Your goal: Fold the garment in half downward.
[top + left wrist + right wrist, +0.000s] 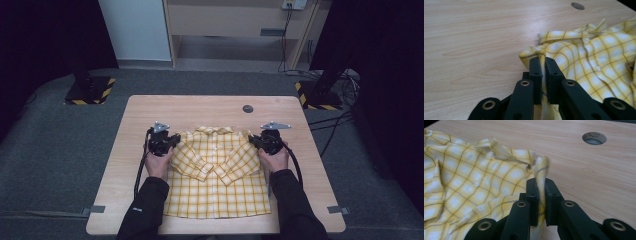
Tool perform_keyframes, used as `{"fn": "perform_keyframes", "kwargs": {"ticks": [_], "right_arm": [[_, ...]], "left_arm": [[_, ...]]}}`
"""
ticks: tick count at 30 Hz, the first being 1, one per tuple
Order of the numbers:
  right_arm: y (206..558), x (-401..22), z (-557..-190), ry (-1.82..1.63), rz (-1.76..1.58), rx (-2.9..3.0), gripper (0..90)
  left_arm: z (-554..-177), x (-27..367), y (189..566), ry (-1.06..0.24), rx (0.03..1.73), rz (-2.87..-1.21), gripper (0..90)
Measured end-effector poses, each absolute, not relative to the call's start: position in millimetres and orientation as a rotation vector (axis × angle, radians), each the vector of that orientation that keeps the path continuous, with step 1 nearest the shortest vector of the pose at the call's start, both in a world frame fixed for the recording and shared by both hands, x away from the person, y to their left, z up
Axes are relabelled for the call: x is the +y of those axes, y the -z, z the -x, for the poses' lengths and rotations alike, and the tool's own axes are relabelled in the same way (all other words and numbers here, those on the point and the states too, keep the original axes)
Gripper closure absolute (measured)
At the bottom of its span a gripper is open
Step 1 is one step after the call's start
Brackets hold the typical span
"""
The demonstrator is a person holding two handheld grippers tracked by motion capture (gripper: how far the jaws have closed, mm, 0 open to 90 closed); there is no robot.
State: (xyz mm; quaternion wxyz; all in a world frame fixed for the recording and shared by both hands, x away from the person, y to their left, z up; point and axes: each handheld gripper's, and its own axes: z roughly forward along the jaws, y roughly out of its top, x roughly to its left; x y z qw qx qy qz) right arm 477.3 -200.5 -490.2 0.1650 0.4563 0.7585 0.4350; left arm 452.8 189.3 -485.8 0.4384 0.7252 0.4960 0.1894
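A yellow plaid shirt lies front-up on the wooden table, sleeves folded across its chest, collar at the far side. My left gripper is at the shirt's left shoulder and is shut on a fold of the shirt there; cloth runs between its black fingers. My right gripper is at the right shoulder, shut on a rolled edge of the shirt that stands up between its pads. Both shoulders look slightly lifted off the table.
A round cable hole sits in the table beyond the collar, seen also as the hole near my right gripper. Two stand bases with striped tape rest on the grey floor behind the table. Cables hang at the back right.
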Motion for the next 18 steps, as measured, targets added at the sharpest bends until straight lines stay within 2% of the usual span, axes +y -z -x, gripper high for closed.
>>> {"fn": "perform_keyframes", "kwargs": {"ticks": [18], "right_arm": [[457,-211,-425,-1.356,-1.205,2.145,84.9]], "left_arm": [[-393,189,454,-0.505,1.086,-1.758,84.7]]}}
